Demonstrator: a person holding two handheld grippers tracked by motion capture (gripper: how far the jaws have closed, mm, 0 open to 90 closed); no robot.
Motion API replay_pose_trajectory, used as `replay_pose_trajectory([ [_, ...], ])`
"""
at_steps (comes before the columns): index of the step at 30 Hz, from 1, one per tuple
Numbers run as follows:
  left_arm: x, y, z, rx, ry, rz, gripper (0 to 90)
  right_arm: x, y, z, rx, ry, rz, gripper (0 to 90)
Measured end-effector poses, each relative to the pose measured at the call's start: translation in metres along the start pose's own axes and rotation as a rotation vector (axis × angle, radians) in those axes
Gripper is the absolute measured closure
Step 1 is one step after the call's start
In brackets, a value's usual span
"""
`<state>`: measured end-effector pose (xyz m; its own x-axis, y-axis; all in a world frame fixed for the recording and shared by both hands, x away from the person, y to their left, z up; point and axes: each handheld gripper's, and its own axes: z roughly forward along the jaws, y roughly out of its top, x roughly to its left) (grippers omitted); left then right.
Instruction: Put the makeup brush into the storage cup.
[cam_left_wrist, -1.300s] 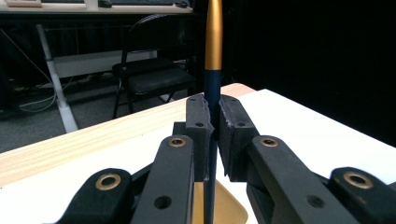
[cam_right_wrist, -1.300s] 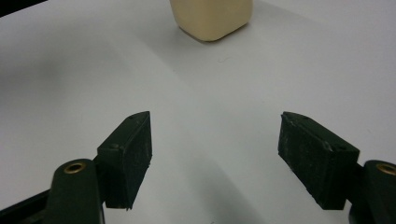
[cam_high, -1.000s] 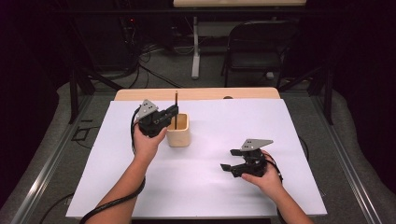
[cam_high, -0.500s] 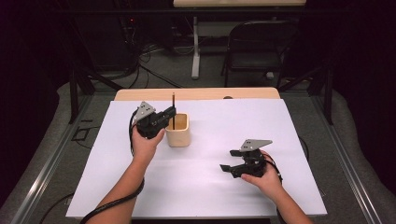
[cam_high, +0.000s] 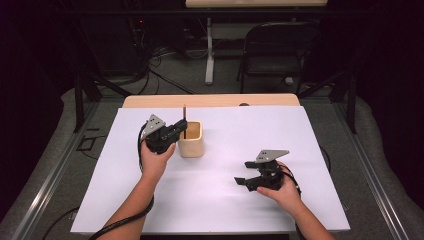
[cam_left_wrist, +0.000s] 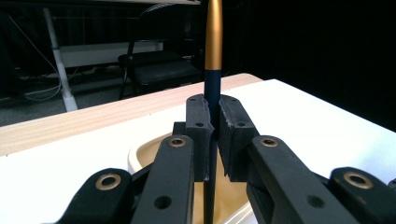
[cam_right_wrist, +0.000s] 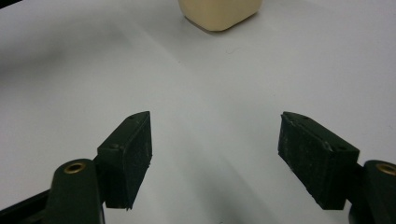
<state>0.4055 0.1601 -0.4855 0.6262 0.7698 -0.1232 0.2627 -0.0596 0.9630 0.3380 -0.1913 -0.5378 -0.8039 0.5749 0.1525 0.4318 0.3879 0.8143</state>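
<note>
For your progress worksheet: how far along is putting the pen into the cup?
Done: the left gripper is shut on the pen. In hand: the pen stands upright, its lower end in the cup. Left: release it. The right gripper rests open on the white table.

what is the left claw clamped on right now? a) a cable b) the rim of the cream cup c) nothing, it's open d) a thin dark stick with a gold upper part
d: in the left gripper view the left claw has both pads pressed on the upright stick, whose lower end hangs inside the cream cup.
</note>
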Motion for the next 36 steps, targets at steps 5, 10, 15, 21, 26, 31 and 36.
replay_pose_trajectory([
  [5, 0.0, -0.006, -0.001, -0.004, 0.0, -0.003, 83.1, 0.0, -0.001, 0.0, 0.005, 0.001, 0.0, 25.7],
  [10, 0.001, -0.011, -0.003, -0.006, -0.001, -0.004, 83.1, 0.0, -0.001, 0.002, 0.008, 0.003, 0.001, 25.7],
  [15, 0.001, -0.015, -0.005, -0.014, -0.001, -0.008, 83.1, 0.001, -0.002, 0.003, 0.015, 0.005, -0.002, 25.7],
  [21, 0.001, -0.019, -0.007, -0.011, 0.005, -0.002, 83.1, 0.001, -0.002, 0.004, 0.013, 0.007, -0.001, 25.8],
  [26, 0.001, -0.021, -0.007, -0.01, 0.003, -0.004, 83.1, 0.002, -0.002, 0.004, 0.017, 0.009, -0.003, 25.8],
  [31, 0.001, -0.021, -0.006, -0.008, 0.003, -0.003, 83.1, 0.002, -0.003, 0.004, 0.017, 0.006, 0.001, 25.8],
  [36, 0.001, -0.022, -0.005, -0.007, 0.004, -0.003, 83.1, 0.002, -0.003, 0.004, 0.019, 0.008, 0.001, 25.8],
])
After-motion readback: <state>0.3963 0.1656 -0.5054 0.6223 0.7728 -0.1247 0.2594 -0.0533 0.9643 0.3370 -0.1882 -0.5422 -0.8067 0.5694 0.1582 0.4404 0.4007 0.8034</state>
